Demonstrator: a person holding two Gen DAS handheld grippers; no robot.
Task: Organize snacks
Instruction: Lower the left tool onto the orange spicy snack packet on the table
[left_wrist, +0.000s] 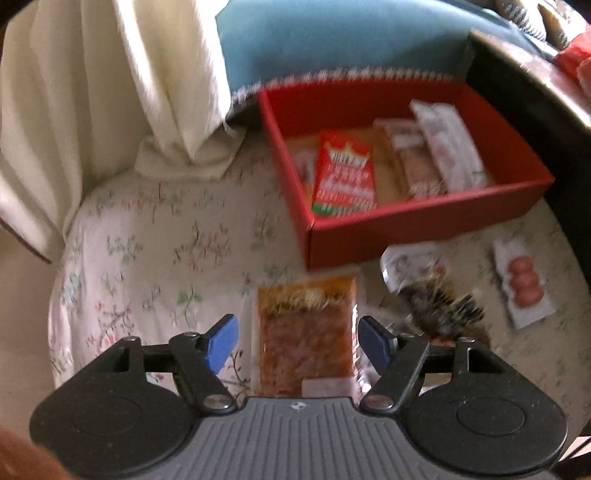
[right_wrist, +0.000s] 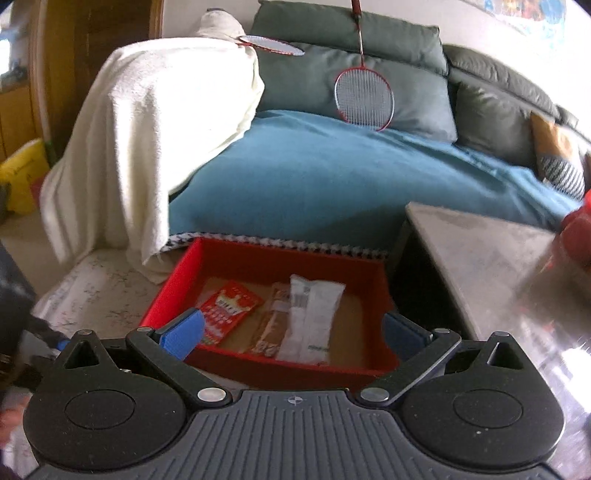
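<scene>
The left gripper (left_wrist: 297, 341) is spread, its blue pads either side of an orange snack packet (left_wrist: 304, 332) without pressing it. Just beyond sits the red box (left_wrist: 424, 221) holding three packets. The right gripper (right_wrist: 291, 332) gapes wide and empty, the red box ahead of it.

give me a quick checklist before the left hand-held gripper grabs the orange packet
1. Orange rectangular snack packet between the left hand-held gripper fingers: ok.
2. Pads pressing on the packet: not ok, gaps on both sides.
3. Red cardboard box has free floor space: ok.
4. Right hand-held gripper empty and open: ok.
5. Dark crumpled wrapper clear of the grasp: cannot tell, blurred.
</scene>
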